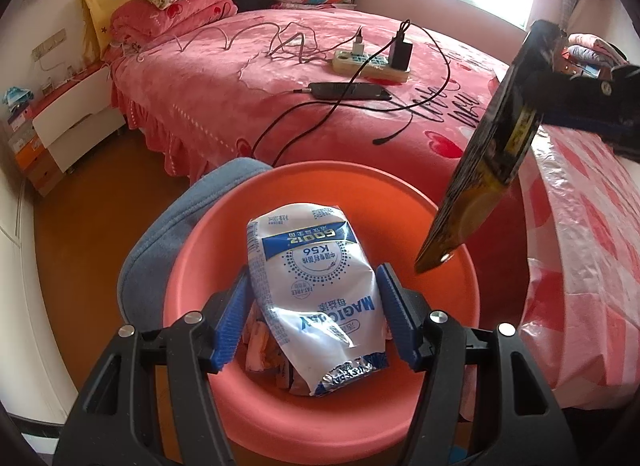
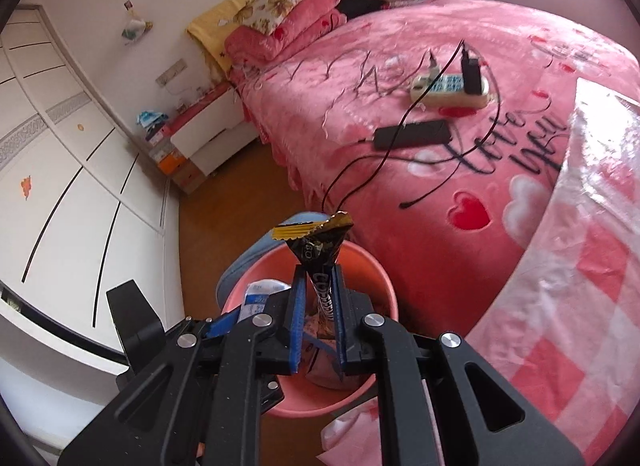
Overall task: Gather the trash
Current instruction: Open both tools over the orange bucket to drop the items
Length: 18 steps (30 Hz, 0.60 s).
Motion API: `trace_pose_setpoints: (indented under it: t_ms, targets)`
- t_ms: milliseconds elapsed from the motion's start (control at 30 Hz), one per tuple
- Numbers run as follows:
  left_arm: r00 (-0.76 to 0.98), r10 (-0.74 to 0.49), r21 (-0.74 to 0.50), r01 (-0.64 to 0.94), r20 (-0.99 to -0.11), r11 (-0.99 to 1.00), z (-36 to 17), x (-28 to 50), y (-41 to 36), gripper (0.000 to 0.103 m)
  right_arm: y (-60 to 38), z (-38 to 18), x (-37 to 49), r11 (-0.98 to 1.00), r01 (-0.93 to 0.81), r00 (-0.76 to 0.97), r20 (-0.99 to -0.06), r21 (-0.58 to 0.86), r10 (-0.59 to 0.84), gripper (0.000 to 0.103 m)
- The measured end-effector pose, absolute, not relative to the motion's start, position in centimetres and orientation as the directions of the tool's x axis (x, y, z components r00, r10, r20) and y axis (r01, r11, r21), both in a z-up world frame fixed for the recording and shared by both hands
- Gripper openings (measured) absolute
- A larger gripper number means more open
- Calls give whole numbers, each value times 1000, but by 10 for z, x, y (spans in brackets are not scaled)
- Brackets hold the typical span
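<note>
Two tools over one basin (image 1: 460, 286): left tool (image 1: 316, 302) clamping one white pouch (image 1: 316, 290), right tool (image 2: 318, 306) one black wrapper (image 2: 320, 254).

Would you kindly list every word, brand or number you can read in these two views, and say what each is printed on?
"MAGIC DAY": white pouch, upside down; middle letters creased, so uncertain.
"K56": same pouch.
"FAT-FREE": same pouch, small.
Chinese lines and fine print on the pouch: too small to read.
"CO...": black wrapper; the rest is hidden.
Black script on the pink bedspread: illegible.
Power strip: no readable text.
</note>
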State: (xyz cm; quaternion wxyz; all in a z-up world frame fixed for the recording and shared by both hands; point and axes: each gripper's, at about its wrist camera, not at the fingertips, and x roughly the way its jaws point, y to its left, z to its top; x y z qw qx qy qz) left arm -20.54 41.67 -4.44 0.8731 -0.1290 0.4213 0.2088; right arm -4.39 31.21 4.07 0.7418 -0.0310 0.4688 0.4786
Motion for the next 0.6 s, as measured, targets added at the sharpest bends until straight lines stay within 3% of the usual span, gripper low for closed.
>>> trace_pose_setpoints:
  t_ms: [300, 367, 433, 600]
  targets:
    - [530, 257, -43, -489, -808, 871, -57, -202, 421, 66, 321, 7, -51, 564, -735, 62, -791, 376, 609, 17]
    - [507, 269, -31, -507, -819, 861, -60, -201, 424, 77, 316, 5, -50, 574, -721, 64, -789, 387, 612, 26]
    - [493, 283, -29, -535, -823, 845, -60, -202, 428, 83, 304, 10, -48, 594, -704, 100, -774, 389, 625, 63]
    - [474, 336, 8, -569, -814, 822, -51, -206, 433, 88, 275, 36, -47, 638, -698, 248, -726, 325, 641, 81]
